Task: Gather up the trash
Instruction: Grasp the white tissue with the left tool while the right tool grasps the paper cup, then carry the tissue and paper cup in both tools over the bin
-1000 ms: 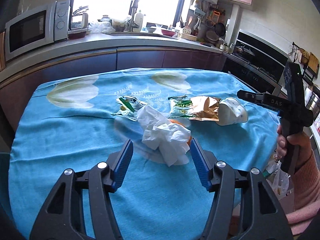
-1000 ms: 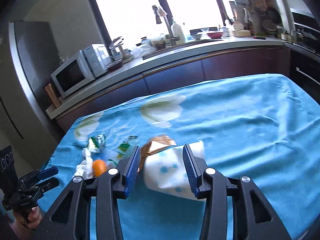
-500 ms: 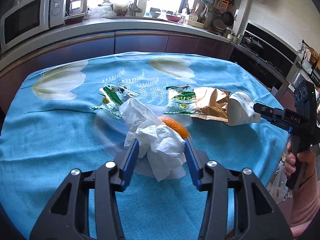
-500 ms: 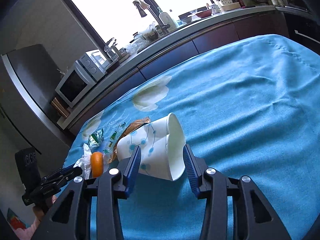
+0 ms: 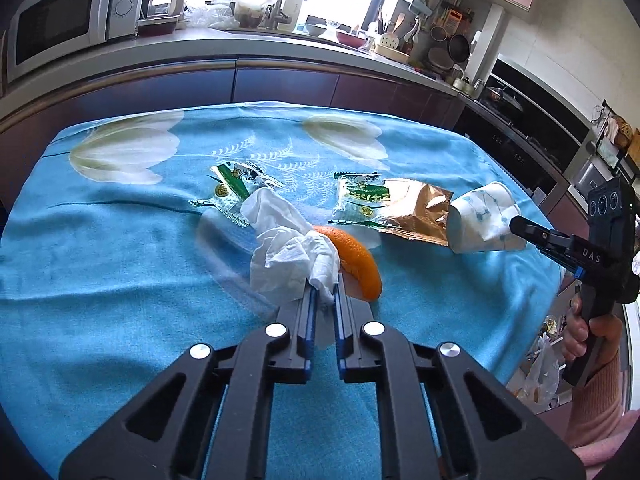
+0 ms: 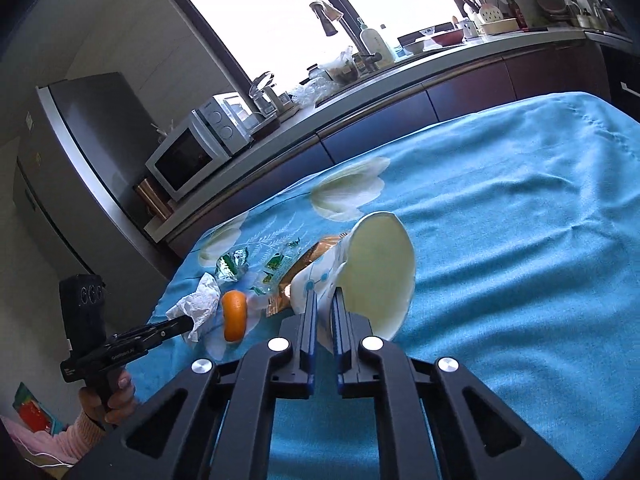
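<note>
Left hand-held gripper (image 5: 324,300) tight on crumpled tissue (image 5: 288,256)

Both grippers are now clamped where a second ago they stood open: the left gripper (image 5: 323,295) pinches the crumpled tissue (image 5: 286,256), and the right gripper (image 6: 323,307) squeezes the paper cup's (image 6: 376,268) wall, tipping its mouth upward.

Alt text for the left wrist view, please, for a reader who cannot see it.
The left gripper is shut on a crumpled white tissue on a blue tablecloth, an orange peel just beside it. Further right, the right gripper pinches a paper cup, near green snack wrappers and a gold packet.
</note>
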### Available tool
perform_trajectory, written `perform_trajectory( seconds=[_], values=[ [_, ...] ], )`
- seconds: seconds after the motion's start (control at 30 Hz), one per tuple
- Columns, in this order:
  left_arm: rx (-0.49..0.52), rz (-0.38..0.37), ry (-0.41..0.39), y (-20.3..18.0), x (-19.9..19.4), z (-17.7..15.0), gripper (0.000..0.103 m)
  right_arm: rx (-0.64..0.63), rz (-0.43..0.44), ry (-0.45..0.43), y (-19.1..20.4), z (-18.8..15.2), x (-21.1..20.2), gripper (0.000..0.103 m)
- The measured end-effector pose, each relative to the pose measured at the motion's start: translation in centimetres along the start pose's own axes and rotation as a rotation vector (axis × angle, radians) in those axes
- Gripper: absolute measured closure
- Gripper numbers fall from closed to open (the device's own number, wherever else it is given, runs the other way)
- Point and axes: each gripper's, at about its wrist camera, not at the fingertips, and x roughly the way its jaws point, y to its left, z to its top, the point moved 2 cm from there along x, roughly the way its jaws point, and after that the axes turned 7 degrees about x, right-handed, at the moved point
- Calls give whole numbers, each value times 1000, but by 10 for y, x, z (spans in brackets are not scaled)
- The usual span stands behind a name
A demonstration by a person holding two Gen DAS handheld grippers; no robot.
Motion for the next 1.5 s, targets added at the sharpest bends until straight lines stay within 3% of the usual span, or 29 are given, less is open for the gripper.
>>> perform_trajectory(
  seconds=[0.43, 0.87, 1.5],
  values=[
    [-3, 32, -47, 13, -39, -11, 96, -97, 68, -13, 41, 5, -16, 100],
    [-27, 115, -78, 38, -78, -28, 96, -123, 245, 137, 102, -23, 52, 100],
    [-70, 218, -78, 70, -117, -56, 96, -220, 365, 260, 183, -49, 111, 100]
  ],
)
